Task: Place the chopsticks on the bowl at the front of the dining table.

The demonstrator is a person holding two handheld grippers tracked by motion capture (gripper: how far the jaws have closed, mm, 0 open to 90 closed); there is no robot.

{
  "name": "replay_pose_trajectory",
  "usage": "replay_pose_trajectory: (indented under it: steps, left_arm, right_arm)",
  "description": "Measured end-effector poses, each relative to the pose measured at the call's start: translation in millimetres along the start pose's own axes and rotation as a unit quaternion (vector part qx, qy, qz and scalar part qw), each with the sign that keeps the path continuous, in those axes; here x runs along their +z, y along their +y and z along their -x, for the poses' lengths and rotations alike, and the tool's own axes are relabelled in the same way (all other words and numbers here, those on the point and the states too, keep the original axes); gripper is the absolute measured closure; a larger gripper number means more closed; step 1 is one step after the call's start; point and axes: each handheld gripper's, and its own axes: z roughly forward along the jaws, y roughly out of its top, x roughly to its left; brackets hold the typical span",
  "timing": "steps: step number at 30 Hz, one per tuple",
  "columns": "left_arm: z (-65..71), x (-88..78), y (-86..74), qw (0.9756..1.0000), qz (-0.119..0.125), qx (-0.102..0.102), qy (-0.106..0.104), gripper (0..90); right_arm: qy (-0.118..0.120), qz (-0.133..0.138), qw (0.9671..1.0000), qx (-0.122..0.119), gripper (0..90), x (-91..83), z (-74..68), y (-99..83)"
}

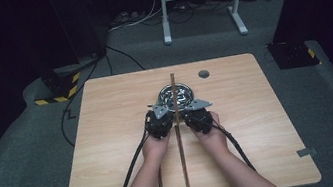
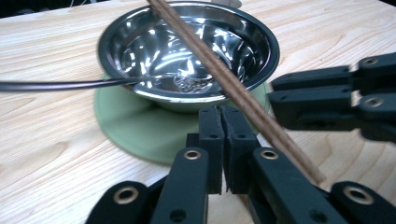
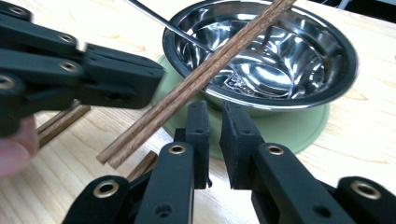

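The left gripper (image 1: 163,110) and the right gripper (image 1: 192,106) sat side by side at the centre of the wooden table (image 1: 110,133), each in one of the person's hands, pointing toward 12 o'clock.

In the left gripper view the left gripper's (image 2: 223,140) jaws were nearly together, with only a thin slit between the pads and nothing in it. In the right gripper view the right gripper's (image 3: 215,135) jaws stood a narrow gap apart, also with nothing in it.

A steel bowl (image 1: 175,95) sat just beyond both grippers at 12 o'clock, resting on a green mat (image 2: 135,130). A dark metal handle (image 2: 56,85) leaned over the bowl's rim into its inside.

A pair of wooden chopsticks (image 1: 173,85) lay across the bowl's rim, with its near end (image 3: 140,135) between the two grippers and touched by neither. More wooden sticks (image 1: 183,161) lay flat on the table toward 6 o'clock, between the forearms.
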Motion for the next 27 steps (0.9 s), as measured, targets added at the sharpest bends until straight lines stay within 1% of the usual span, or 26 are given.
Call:
replay_pose_trajectory:
  steps: [1, 2, 3, 4, 5, 6, 7, 8, 9, 10, 11, 13, 14, 15, 16, 17, 18, 19, 20, 21, 22, 23, 24, 25, 26, 27]
  left_arm:
    - [0.0, 0.0, 0.0, 1.0000, 0.000, 0.000, 0.000, 83.6]
    - [-3.8, -6.4, -2.5, 1.0000, 0.000, 0.003, 0.006, 79.8]
    - [-6.6, -10.1, -3.8, 0.9999, 0.001, 0.004, 0.009, 78.2]
    - [-6.6, -10.1, -3.8, 0.9999, 0.001, 0.004, 0.009, 76.2]
    - [-9.7, -14.5, -5.3, 0.9999, 0.002, 0.004, 0.013, 76.2]
    - [-15.9, -23.7, -9.1, 0.9998, 0.002, 0.000, 0.018, 72.3]
    - [-15.9, -23.7, -9.1, 0.9998, 0.002, 0.000, 0.018, 70.5]
    - [-20.2, -30.0, -12.1, 0.9998, 0.002, 0.001, 0.020, 70.5]
    - [-24.9, -38.2, -17.6, 0.9997, 0.001, -0.004, 0.024, 66.6]
    - [-24.9, -38.2, -17.6, 0.9997, 0.001, -0.004, 0.024, 64.4]
    - [-28.0, -43.0, -20.8, 0.9996, -0.005, -0.002, 0.027, 64.4]
    - [-33.4, -52.2, -28.3, 0.9993, -0.008, 0.002, 0.036, 58.7]
    - [-39.8, -61.9, -36.3, 0.9991, -0.009, 0.000, 0.041, 57.2]
    - [-39.8, -61.9, -36.3, 0.9991, -0.009, 0.000, 0.041, 56.3]
    - [-46.1, -72.5, -44.3, 0.9988, -0.011, -0.008, 0.048, 55.0]
    - [-46.1, -72.5, -44.3, 0.9988, -0.011, -0.008, 0.048, 54.1]
    - [-50.7, -78.7, -49.4, 0.9986, -0.013, -0.010, 0.051, 54.1]
    - [-57.0, -87.1, -56.4, 0.9981, -0.018, -0.012, 0.057, 51.5]
    - [-57.0, -87.1, -56.4, 0.9981, -0.018, -0.012, 0.057, 50.5]
    - [-63.6, -96.0, -64.9, 0.9976, -0.026, -0.017, 0.063, 49.1]
    - [-67.0, -100.4, -69.0, 0.9973, -0.032, -0.016, 0.065, 47.7]
    - [-67.0, -100.4, -69.0, 0.9973, -0.032, -0.016, 0.065, 46.5]
    - [-70.7, -105.5, -74.1, 0.9968, -0.038, -0.017, 0.069, 46.5]
    - [-76.1, -111.3, -80.6, 0.9963, -0.053, -0.026, 0.062, 41.0]
    - [-76.1, -111.3, -80.6, 0.9963, -0.053, -0.026, 0.062, 38.9]
    - [-78.2, -115.3, -84.0, 0.9959, -0.060, -0.028, 0.061, 38.9]
  right_arm:
    - [0.000, 0.000, 1.0000, 0.000, 80.2, 0.0, 0.0, 0.0]
    - [-0.003, 0.001, 1.0000, 0.005, 77.6, -5.7, 1.8, -2.2]
    - [-0.004, 0.003, 1.0000, 0.005, 76.5, -7.8, 2.8, -3.3]
    - [-0.004, 0.003, 1.0000, 0.005, 76.5, -7.8, 2.8, -3.3]
    - [-0.006, 0.006, 1.0000, 0.003, 74.6, -10.7, 4.4, -5.0]
    - [-0.007, 0.006, 0.9999, 0.007, 70.2, -16.9, 6.9, -9.0]
    - [-0.007, 0.006, 0.9999, 0.007, 70.2, -16.9, 6.9, -9.0]
    - [-0.008, 0.006, 0.9999, 0.007, 68.5, -20.2, 8.4, -11.3]
    - [-0.014, 0.006, 0.9999, 0.007, 65.3, -26.8, 12.0, -16.3]
    - [-0.014, 0.006, 0.9999, 0.007, 65.3, -26.8, 12.0, -16.3]
    - [-0.018, 0.003, 0.9998, 0.009, 63.8, -30.2, 13.9, -18.8]
    - [-0.021, -0.001, 0.9997, 0.015, 58.9, -39.6, 19.7, -25.3]
    - [-0.025, -0.001, 0.9996, 0.015, 58.0, -42.2, 21.3, -27.5]
    - [-0.024, -0.003, 0.9996, 0.014, 57.3, -45.1, 23.1, -29.7]
    - [-0.026, -0.007, 0.9996, 0.012, 56.3, -48.2, 24.7, -32.3]
    - [-0.026, -0.007, 0.9996, 0.012, 56.3, -48.2, 24.7, -32.3]
    - [-0.026, -0.009, 0.9995, 0.013, 55.6, -51.2, 26.1, -34.9]
    - [-0.029, -0.017, 0.9993, 0.015, 53.9, -57.1, 29.6, -41.2]
    - [-0.029, -0.017, 0.9993, 0.015, 53.9, -57.1, 29.6, -41.2]
    - [-0.032, -0.028, 0.9990, 0.016, 51.8, -63.5, 33.6, -49.2]
    - [-0.036, -0.030, 0.9988, 0.017, 51.6, -65.2, 34.6, -52.2]
    - [-0.036, -0.030, 0.9988, 0.017, 51.6, -65.2, 34.6, -52.2]
    - [-0.037, -0.035, 0.9986, 0.017, 51.2, -68.4, 37.0, -56.3]
    - [-0.040, -0.043, 0.9980, 0.020, 50.0, -75.8, 43.1, -65.7]
    - [-0.040, -0.045, 0.9979, 0.025, 49.3, -78.1, 45.5, -69.1]
    - [-0.040, -0.045, 0.9979, 0.025, 49.3, -78.1, 45.5, -69.1]
